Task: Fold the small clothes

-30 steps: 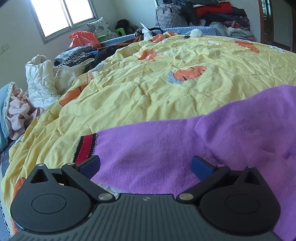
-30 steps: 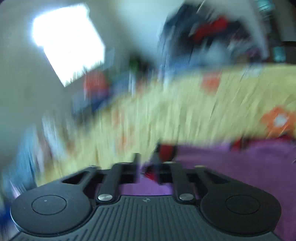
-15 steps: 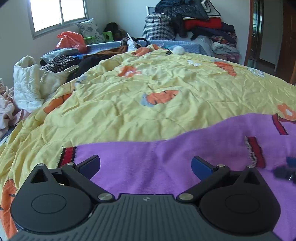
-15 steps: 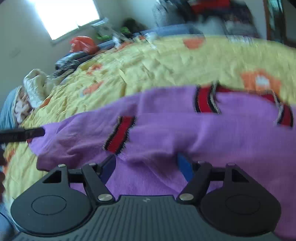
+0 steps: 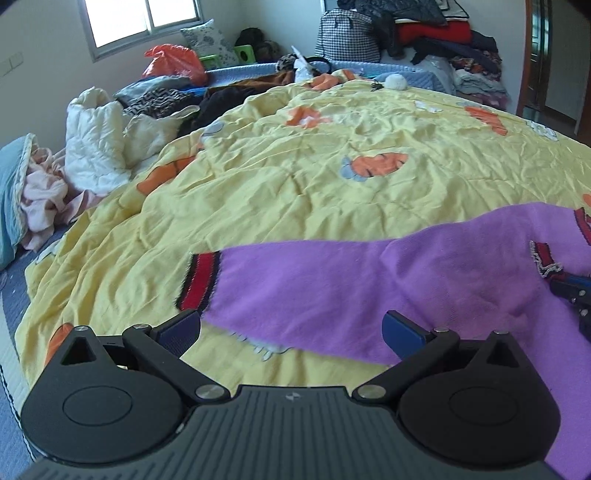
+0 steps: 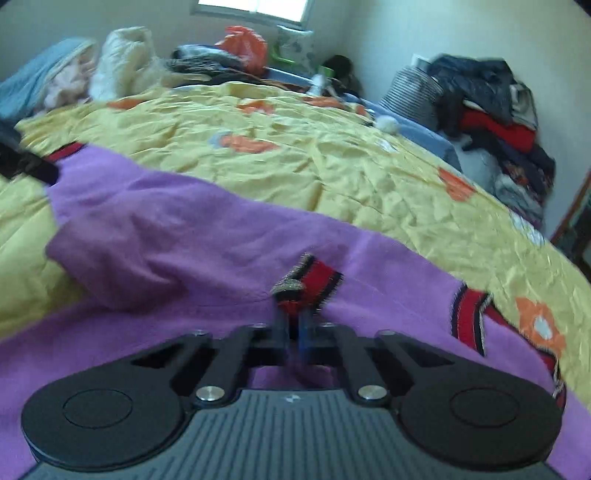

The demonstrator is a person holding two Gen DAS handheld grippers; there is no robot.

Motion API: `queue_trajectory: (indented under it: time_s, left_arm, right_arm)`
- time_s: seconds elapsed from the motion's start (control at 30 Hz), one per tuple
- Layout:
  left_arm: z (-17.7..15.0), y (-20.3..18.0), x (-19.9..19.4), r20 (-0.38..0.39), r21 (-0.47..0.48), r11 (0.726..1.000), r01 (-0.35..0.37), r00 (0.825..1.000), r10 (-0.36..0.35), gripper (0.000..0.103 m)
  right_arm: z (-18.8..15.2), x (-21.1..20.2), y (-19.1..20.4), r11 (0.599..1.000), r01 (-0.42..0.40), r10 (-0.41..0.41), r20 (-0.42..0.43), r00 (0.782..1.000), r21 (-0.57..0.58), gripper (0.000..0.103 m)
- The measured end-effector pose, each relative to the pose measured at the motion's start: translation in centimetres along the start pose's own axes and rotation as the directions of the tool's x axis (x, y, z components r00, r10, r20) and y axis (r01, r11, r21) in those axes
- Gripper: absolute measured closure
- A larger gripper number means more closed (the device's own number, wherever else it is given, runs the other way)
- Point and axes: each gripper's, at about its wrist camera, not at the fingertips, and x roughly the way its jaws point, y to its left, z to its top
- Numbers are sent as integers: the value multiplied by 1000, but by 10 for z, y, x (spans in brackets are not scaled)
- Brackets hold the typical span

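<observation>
Home bedroom: bed with yellow quilt [image 5: 295, 192], clothes pile [image 5: 436, 33], window [image 5: 140, 18].

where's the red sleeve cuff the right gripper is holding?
Right wrist view, centre: the red cuff is pinched in the right gripper, over the purple sweater on the yellow quilt.

I am counting one purple sweater [image 5: 332, 288] lying on one yellow quilt [image 5: 295, 177]. On the sweater I am seeing three red-and-black striped bands in my right wrist view: one cuff [image 6: 308, 282], one at the far left edge [image 6: 64, 151] and one along the right side [image 6: 472, 317]. I am working with two grippers: my left gripper [image 5: 291, 328] and my right gripper [image 6: 293, 332]. Beyond the quilt I am making out one orange plastic bag [image 5: 173, 64], one checked bag [image 5: 347, 35], one white puffy jacket [image 5: 94, 140] and one window [image 5: 144, 18]. I am counting five orange motifs on the quilt in my left wrist view, though some are partly cut off.
</observation>
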Motion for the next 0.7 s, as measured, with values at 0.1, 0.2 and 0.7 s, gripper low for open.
queue_trajectory:
  time_s: [0.1,0.2,0.7]
  left_arm:
    - [-1,3,2,-21,-12,1000,9,1000,-9,0]
    - [0,0,-1,-15,-8,1000,26,1000,-26,0]
    - [-3,49,5,-36,-85,993,-78,997,75,0]
  right_arm:
    - [4,-11,-4,997,-26,24,29,999,78,99]
    - [12,-39,3,989,-83,75,73,995,118,99]
    - [10,-67,28,951,-206,187,101,977,229,62]
